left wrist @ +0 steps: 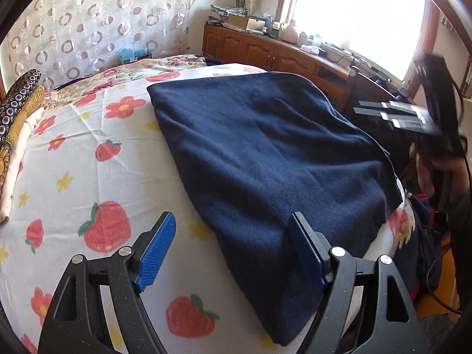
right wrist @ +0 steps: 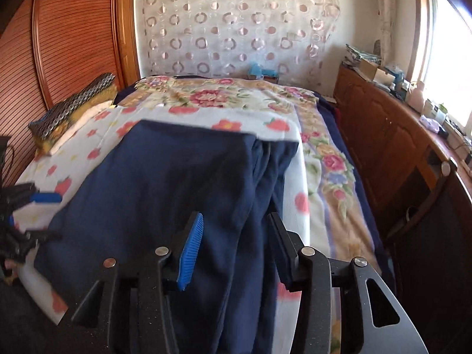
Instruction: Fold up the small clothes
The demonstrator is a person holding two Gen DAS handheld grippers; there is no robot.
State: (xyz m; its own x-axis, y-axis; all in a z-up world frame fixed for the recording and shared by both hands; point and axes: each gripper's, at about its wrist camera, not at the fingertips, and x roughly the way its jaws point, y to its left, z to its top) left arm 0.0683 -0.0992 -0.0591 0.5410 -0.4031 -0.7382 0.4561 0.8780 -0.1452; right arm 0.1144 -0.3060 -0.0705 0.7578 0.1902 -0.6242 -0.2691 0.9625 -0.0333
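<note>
Left gripper (left wrist: 233, 250) hangs low over the near edge of the bed, its blue pads (left wrist: 156, 253) spread wide with nothing between them; one pad sits over the strawberry sheet (left wrist: 88, 153), the other over the near left corner of the navy garment (left wrist: 265, 153). That straddle looks like a line-up for pinching the cloth's edge, though no pad presses on it yet.

Right gripper (right wrist: 236, 244) stands about half open above the garment's right side, where the cloth (right wrist: 183, 177) is bunched into long folds running away from the camera. Nothing is pinched between its pads, so the cloth lies free. In the left view this gripper appears blurred at the far right, off the bed's edge.

Flat on the sheet, the garment spans most of the bed's near half, its far edge straight, probably already doubled once. Its ridged right side likely needs smoothing or another fold.

Farther off, a floral blanket (right wrist: 224, 97) covers the far end, pillows (right wrist: 73, 109) are stacked at the far left, and a cluttered wooden cabinet (right wrist: 383, 135) runs under the window on the right.
</note>
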